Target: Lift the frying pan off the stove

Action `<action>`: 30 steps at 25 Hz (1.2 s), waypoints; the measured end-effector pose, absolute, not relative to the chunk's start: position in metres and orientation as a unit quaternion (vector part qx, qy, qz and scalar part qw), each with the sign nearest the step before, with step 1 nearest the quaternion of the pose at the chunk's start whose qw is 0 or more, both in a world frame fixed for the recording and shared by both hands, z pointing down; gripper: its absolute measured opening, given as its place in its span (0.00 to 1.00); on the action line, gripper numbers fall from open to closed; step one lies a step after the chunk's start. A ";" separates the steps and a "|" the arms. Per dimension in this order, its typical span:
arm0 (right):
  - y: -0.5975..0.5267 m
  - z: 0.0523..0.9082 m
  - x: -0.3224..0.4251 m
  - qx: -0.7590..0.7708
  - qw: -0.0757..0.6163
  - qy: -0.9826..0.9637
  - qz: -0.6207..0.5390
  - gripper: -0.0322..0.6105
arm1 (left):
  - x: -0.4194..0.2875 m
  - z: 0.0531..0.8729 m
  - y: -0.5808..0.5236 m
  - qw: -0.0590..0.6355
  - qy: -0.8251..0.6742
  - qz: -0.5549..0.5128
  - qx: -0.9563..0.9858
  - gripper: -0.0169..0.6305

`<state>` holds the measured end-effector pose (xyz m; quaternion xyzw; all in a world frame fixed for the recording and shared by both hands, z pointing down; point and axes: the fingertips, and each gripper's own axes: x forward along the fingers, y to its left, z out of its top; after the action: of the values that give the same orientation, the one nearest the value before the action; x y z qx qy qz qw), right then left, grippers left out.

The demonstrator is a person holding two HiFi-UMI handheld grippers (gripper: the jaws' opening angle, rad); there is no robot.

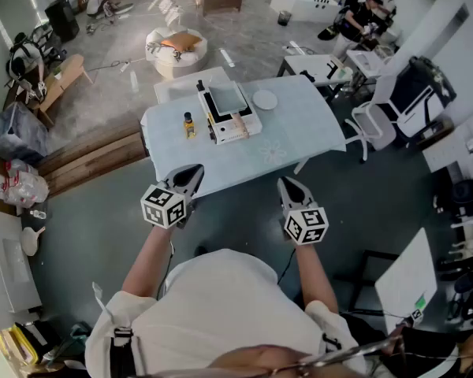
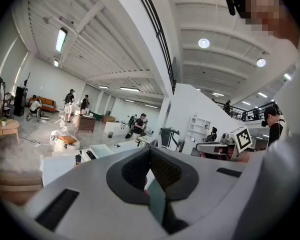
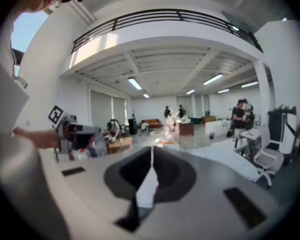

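Observation:
A grey square frying pan [image 1: 225, 98] sits on a white stove [image 1: 235, 127] in the middle of a table covered with a pale blue cloth [image 1: 292, 136]. My left gripper [image 1: 195, 171] hovers in front of the table's near edge, shut and holding nothing. My right gripper [image 1: 287, 183] is level with it further right, also shut and holding nothing. Both are well short of the pan. In the left gripper view the jaws [image 2: 150, 152] are closed together and point over the room; the table [image 2: 55, 168] shows small at lower left. The right gripper view also shows closed jaws [image 3: 151, 153].
A small dark bottle [image 1: 188, 124] stands left of the stove and a white plate [image 1: 264, 99] lies to its right. A white chair [image 1: 370, 124] stands by the table's right end. Wooden planks [image 1: 87, 160] lie left of the table. People work at desks farther back.

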<state>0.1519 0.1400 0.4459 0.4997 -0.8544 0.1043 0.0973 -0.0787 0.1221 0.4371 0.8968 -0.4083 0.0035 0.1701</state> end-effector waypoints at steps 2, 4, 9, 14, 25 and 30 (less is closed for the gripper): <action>0.139 0.445 0.152 0.500 0.096 -0.854 0.104 0.10 | -0.078 0.437 0.121 0.170 -0.407 0.004 0.897 0.07; 0.139 0.445 0.152 0.500 0.094 -0.855 0.103 0.10 | -0.078 0.438 0.120 0.171 -0.407 0.005 0.897 0.07; 0.141 0.445 0.147 0.501 0.095 -0.854 0.100 0.10 | -0.082 0.441 0.122 0.173 -0.408 0.006 0.896 0.07; 0.142 0.444 0.139 0.500 0.084 -0.855 0.107 0.10 | -0.089 0.442 0.123 0.173 -0.406 0.008 0.898 0.07; 0.141 0.442 0.111 0.495 0.067 -0.859 0.111 0.11 | -0.109 0.441 0.119 0.170 -0.394 -0.004 0.903 0.07; 0.145 0.447 0.091 0.494 0.077 -0.859 0.111 0.11 | -0.119 0.448 0.120 0.166 -0.382 0.015 0.909 0.07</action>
<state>0.0910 0.1452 0.4474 0.4943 -0.8588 0.1106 0.0766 -0.1190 0.1199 0.4478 0.9088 -0.3824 0.0147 0.1661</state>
